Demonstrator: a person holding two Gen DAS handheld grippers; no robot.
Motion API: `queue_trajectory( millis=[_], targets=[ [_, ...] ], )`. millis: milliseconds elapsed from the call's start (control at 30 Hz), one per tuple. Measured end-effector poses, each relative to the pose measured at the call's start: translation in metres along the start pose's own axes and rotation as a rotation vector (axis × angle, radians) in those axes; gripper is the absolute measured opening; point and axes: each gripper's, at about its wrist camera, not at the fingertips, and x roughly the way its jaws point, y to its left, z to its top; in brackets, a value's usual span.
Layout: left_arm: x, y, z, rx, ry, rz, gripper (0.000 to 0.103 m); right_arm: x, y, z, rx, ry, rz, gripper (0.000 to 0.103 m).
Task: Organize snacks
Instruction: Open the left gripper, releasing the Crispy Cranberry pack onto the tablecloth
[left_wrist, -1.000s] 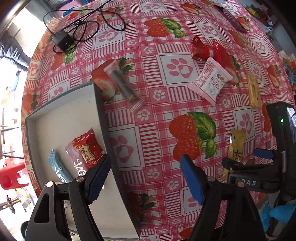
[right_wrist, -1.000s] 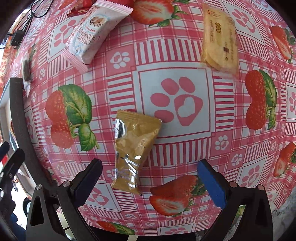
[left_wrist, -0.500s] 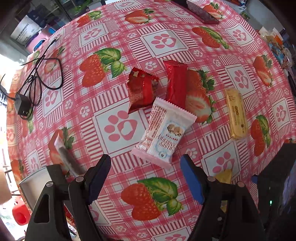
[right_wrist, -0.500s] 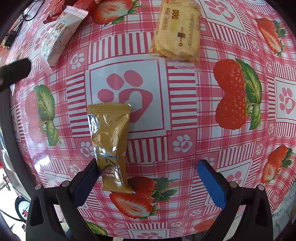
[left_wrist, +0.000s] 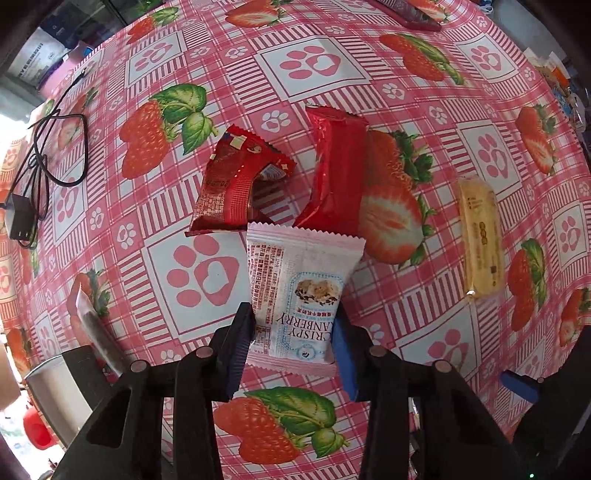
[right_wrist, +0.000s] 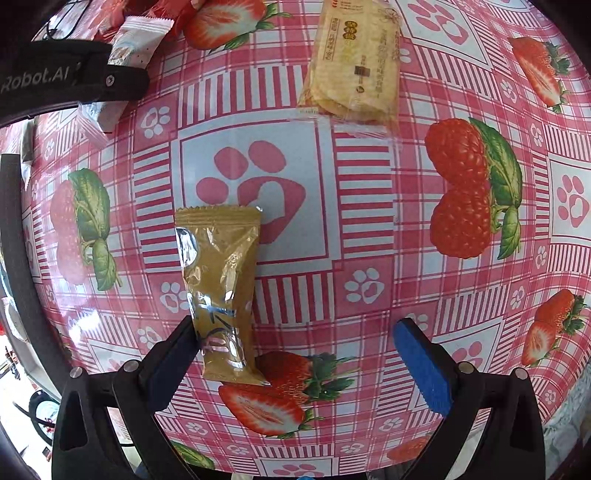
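Note:
A white and pink cranberry snack packet (left_wrist: 295, 288) lies on the strawberry tablecloth (left_wrist: 314, 66). My left gripper (left_wrist: 291, 328) points down over its near end. The jaws are closing, and both blue pads (left_wrist: 341, 354) touch the packet's sides. In the right wrist view the same packet (right_wrist: 136, 40) shows under the left gripper's black body (right_wrist: 74, 81). A gold packet (right_wrist: 221, 288) lies lengthwise by the left fingertip of my right gripper (right_wrist: 295, 332), which is open with nothing gripped.
Two red packets (left_wrist: 236, 184) (left_wrist: 336, 173) lie just beyond the cranberry packet. A yellow cracker packet (left_wrist: 480, 240) (right_wrist: 351, 62) sits to the right. A clear-wrapped dark stick (left_wrist: 96, 332) lies beside the grey tray (left_wrist: 55, 387). A charger and cable (left_wrist: 18, 214) are at far left.
The left gripper moved from the tray to over the cranberry packet, and its jaws narrowed onto it. The right gripper shifted slightly, so the gold packet sits nearer its left finger.

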Motion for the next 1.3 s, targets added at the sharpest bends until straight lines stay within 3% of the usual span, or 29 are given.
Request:
queue_trajectory(
  millis=[333, 400, 567, 667, 767, 900, 967, 1200, 1300],
  targets=[
    [0.0, 0.001, -0.113, -0.103, 0.103, -0.024, 0.044, -0.004, 0.0, -0.009, -0.004, -0.03, -0.002, 0.103],
    [0.0, 0.001, -0.134, -0.122, 0.129, -0.022, 0.048, -0.005, 0.001, -0.013, -0.008, -0.043, -0.003, 0.103],
    [0.003, 0.005, -0.149, -0.145, 0.157, 0.015, 0.081, -0.007, 0.002, -0.021, -0.025, -0.065, -0.008, 0.103],
    [0.006, 0.008, -0.151, -0.155, 0.167, 0.005, 0.087, -0.01, 0.008, -0.024, -0.047, -0.068, -0.014, 0.103],
    [0.014, 0.016, -0.152, -0.186, 0.209, -0.011, 0.103, -0.011, 0.01, -0.024, -0.054, -0.063, -0.015, 0.103],
    [0.013, 0.015, -0.155, -0.208, 0.203, -0.04, 0.103, -0.011, 0.012, -0.024, -0.055, -0.058, -0.015, 0.103],
    [0.013, 0.025, -0.176, -0.209, 0.188, -0.045, 0.103, -0.011, 0.012, -0.023, -0.056, -0.059, -0.015, 0.103],
    [0.019, 0.103, -0.304, -0.21, 0.141, -0.049, 0.103, -0.012, 0.009, -0.026, -0.06, -0.078, -0.015, 0.103],
    [0.018, 0.109, -0.313, -0.213, 0.139, -0.049, 0.103, -0.012, 0.009, -0.026, -0.061, -0.079, -0.015, 0.103]
  ],
)
